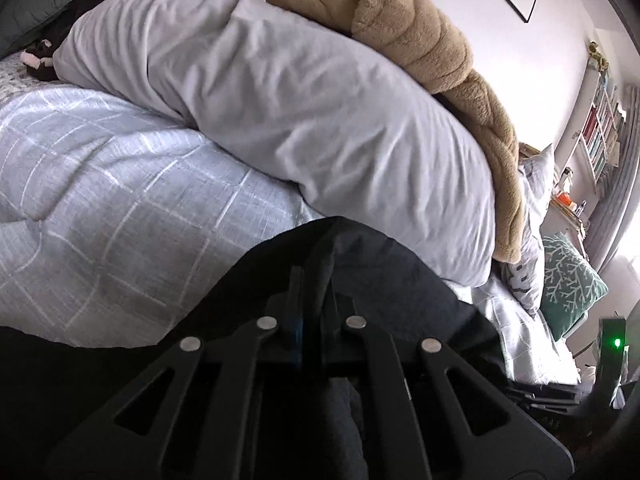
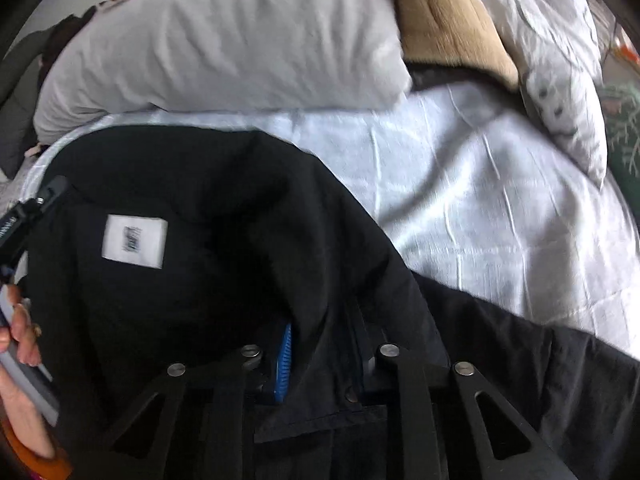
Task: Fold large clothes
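Pale wall (image 1: 500,60), bookshelf (image 1: 600,128) by bright window, checked duvet (image 1: 100,208) on bed.

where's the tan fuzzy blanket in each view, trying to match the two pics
Left wrist view: the tan fuzzy blanket runs from top centre down the right, lying behind and over the long white pillow.
Right wrist view: the tan fuzzy blanket sits at top centre-right, again behind the white pillow, mostly cropped by the top edge.
Shared landmark: the white pillow, lying across the grid-patterned comforter.

both grippers (image 1: 312,280) (image 2: 320,344) clamped on cloth
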`<state>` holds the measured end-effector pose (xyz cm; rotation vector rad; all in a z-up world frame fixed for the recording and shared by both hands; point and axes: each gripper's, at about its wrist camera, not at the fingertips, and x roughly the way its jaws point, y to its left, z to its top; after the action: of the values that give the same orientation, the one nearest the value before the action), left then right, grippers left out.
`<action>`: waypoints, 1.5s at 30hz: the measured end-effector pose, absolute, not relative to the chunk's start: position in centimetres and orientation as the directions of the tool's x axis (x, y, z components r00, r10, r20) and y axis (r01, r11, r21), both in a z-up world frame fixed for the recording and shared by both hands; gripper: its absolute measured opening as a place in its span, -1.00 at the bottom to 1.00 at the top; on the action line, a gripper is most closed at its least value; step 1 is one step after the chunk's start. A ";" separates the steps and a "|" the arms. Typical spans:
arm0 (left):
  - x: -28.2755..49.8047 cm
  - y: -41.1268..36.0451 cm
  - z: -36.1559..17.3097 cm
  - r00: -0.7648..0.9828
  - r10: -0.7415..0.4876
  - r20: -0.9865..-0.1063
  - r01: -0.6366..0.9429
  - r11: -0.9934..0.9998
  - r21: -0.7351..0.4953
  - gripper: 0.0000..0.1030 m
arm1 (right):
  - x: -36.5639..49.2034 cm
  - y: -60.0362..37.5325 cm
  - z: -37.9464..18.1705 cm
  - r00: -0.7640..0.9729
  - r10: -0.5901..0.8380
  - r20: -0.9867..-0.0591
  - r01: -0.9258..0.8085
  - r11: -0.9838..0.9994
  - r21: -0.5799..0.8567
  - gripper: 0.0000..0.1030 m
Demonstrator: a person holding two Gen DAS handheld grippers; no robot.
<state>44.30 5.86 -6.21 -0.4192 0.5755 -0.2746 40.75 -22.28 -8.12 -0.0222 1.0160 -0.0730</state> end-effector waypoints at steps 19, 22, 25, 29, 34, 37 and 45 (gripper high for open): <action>44.4 5.2 -6.4 0.833 -0.317 -0.454 0.094 0.889 -0.448 -0.87 | 43.8 -29.6 -6.0 0.522 0.444 -0.728 0.101 0.816 0.570 -0.85; 45.5 4.0 -5.7 0.834 -0.295 -0.467 0.065 0.892 -0.447 -0.87 | 44.2 -29.6 -6.6 0.535 0.378 -0.755 0.195 0.815 0.546 -0.85; 46.2 2.2 -4.3 0.858 -0.226 -0.462 0.044 0.927 -0.373 -0.88 | 45.0 -31.4 -7.5 0.547 0.386 -0.743 0.247 0.773 0.584 -0.85; 48.6 -0.4 -6.0 0.849 -0.135 -0.510 0.015 0.973 -0.232 -0.85 | 47.1 -31.0 -8.0 0.548 0.331 -0.768 0.243 0.816 0.524 -0.85; 50.6 -1.2 -9.1 0.776 -0.129 -0.618 0.023 0.984 -0.177 -0.62 | 48.7 -28.9 -10.8 0.503 0.222 -0.835 0.216 0.903 0.370 -0.78; 49.5 -0.6 -7.5 0.760 -0.156 -0.631 0.062 0.984 -0.169 0.19 | 48.0 -28.1 -9.3 0.486 0.200 -0.851 0.173 0.932 0.318 -0.59; 42.2 0.9 -4.1 0.716 -0.201 -0.669 0.191 0.977 -0.090 0.37 | 40.6 -29.2 -4.5 0.556 0.190 -0.809 0.095 0.953 0.289 0.16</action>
<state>42.24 0.87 -4.11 -0.0149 0.7418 -0.2170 40.60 -29.18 -4.46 0.3167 0.9836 0.0575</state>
